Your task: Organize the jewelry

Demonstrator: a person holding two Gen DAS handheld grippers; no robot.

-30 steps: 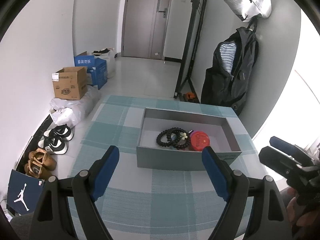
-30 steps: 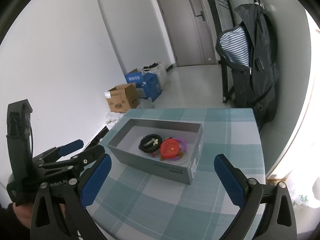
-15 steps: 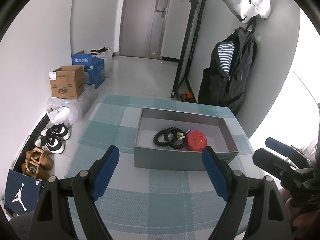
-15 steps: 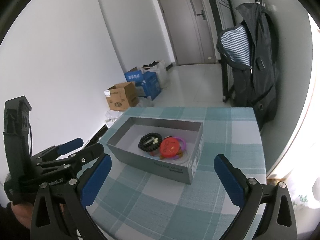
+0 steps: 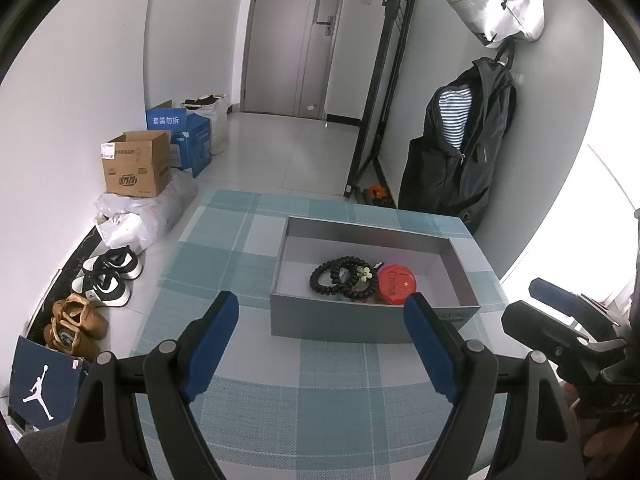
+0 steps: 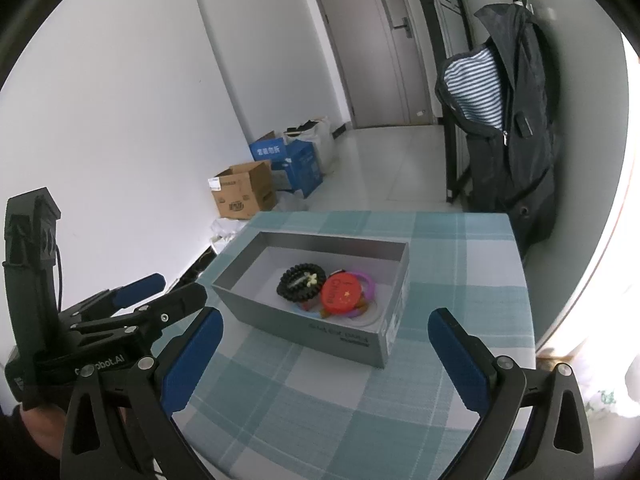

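Lying in the grey box (image 5: 372, 322) are the jewelry pieces, all gathered toward its near right part: black bead bracelets (image 5: 342, 278) on the left, a red round disc (image 5: 397, 285) with "China" on it touching them at 3 o'clock, and in the right wrist view also a purple ring (image 6: 370, 282) and other thin coloured rings half hidden under the disc. The far half of the box shows only its grey floor. The box is open on top, and its long axis runs from 9 to 3 o'clock in the left wrist view. It stands on the checked tablecloth (image 5: 320, 396), toward the far right part of the table.

The left gripper (image 5: 322, 342) hangs just before the near wall of the box, fingers wide apart and holding nothing. The right gripper (image 6: 326, 354) is also spread wide and empty, near the box corner.

At 9 o'clock on the floor are shoes (image 5: 106, 278) and a cardboard box (image 5: 136, 164).
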